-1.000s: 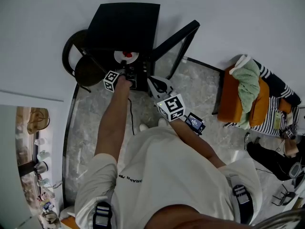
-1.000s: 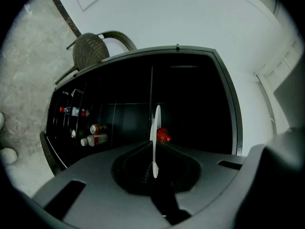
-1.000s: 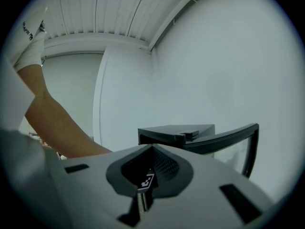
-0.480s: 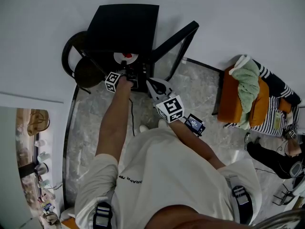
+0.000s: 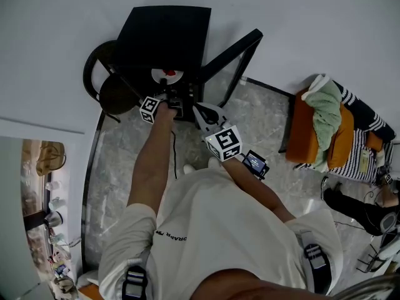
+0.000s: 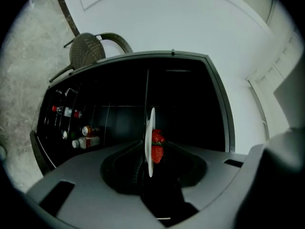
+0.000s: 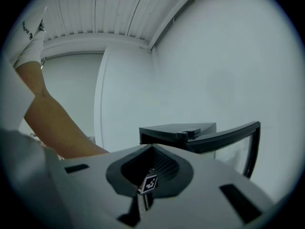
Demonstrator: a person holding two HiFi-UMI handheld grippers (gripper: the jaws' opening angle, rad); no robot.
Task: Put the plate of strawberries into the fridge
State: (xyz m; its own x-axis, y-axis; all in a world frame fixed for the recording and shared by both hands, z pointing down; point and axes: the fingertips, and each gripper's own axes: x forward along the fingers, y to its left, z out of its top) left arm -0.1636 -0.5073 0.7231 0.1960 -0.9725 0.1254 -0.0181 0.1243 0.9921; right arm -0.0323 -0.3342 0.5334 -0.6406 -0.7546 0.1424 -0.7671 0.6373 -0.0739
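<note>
Plate of strawberries (image 6: 150, 144), white, edge-on between left tongs (image 6: 153, 151) just opened; right tongs (image 7: 148, 182) closed.

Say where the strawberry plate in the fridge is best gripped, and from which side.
Its near rim, from the open front of the fridge: the plate lies flat, its edge thin and bare, with the strawberries at the middle.

The jaws of the left hand-held gripper (image 6: 152, 175) have just been opening. The plate (image 6: 149, 128) of strawberries (image 6: 157, 147) stands between them, no longer clamped.
</note>
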